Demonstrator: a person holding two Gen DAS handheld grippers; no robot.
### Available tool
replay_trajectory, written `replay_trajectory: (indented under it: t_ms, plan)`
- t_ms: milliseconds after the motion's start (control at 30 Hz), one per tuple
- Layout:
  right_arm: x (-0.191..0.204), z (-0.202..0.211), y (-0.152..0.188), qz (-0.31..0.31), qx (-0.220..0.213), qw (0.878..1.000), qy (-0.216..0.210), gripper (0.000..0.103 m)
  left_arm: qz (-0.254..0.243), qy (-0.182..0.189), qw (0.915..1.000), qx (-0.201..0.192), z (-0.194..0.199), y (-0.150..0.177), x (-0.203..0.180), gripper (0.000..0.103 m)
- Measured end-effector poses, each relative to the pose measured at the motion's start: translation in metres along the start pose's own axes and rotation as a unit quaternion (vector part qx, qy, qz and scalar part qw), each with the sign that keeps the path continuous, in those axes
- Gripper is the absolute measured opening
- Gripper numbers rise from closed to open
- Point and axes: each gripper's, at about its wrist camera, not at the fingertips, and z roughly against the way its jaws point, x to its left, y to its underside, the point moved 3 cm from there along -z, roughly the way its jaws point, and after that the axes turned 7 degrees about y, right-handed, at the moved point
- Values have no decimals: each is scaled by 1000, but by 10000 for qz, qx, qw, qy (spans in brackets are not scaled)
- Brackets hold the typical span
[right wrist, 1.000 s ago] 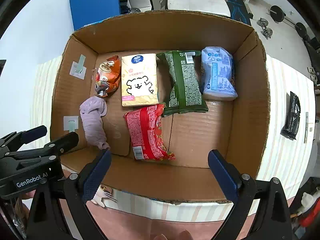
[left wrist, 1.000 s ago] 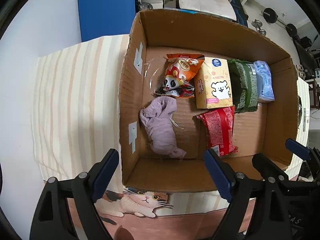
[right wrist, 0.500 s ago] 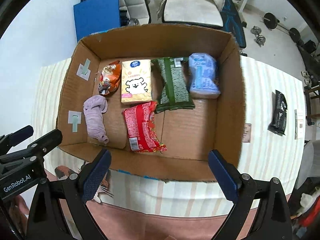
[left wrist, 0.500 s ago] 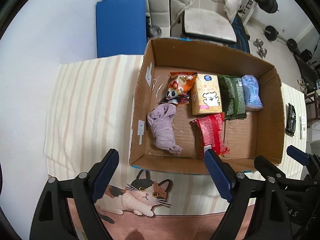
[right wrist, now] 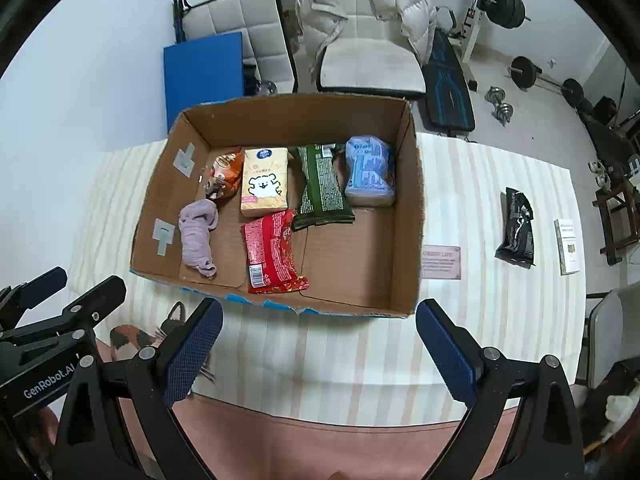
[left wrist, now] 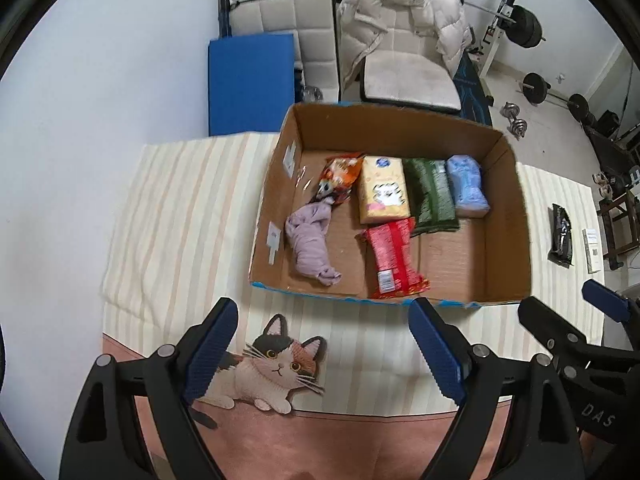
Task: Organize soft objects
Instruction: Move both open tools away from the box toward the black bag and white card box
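Left wrist: both grippers' jaws wide apart, seemingly holding nothing

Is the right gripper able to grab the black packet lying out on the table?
Probably yes. The right gripper is open and empty, and the black packet lies alone on the striped cloth outside the box, with nothing over it.

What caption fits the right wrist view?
Open right gripper above cardboard box holding six soft items.

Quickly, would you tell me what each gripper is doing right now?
Left gripper: open, holding nothing.
Right gripper: open, holding nothing.
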Motion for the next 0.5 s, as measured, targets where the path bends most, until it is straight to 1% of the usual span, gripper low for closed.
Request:
replay_trajectory:
  t_ms: [33, 100, 133, 200, 267, 333, 367, 400, 467, 500]
  plan:
    - [-5, 4, 1, -27, -35, 9999, -134, 99, -8, -13, 10000, -65, 4, -1, -5, 87]
    - [-19, 10, 2, -144, -94, 9995, -261, 99, -29, 20, 9998, -214, 12, -5, -19, 87]
    - [-32, 14, 2, -250, -150, 9989, -367, 99, -60, 78, 9996, -254, 16, -9, -30, 87]
    - [-53, 17, 0, -393, -193, 9983, -388, 99, -128, 180, 9995, -231, 17, -15, -52, 87]
    - [-91, 19, -1, -613, -257, 9972, -345, 99, -174, 353, 9990, -199, 17, -23, -81, 87]
    - [-126, 19, -3, -769, -259, 9964, -254, 103, -206, 590, 9979, -147, 11, -33, -117, 87]
    - [-151, 18, -4, -868, -247, 9958, -168, 103, -231, 700, 9973, -69, 6, -37, -133, 87]
    - [-166, 16, -6, -943, -238, 9952, -116, 103, -252, 826, 9963, 13, 1, -40, -148, 87]
    - [-220, 10, -8, -1178, -211, 9928, 90, 103, -308, 1142, 9927, 227, -16, -49, -190, 87]
    - [-236, 8, -10, -1232, -189, 9920, 171, 103, -348, 1276, 9905, 375, -27, -53, -210, 87]
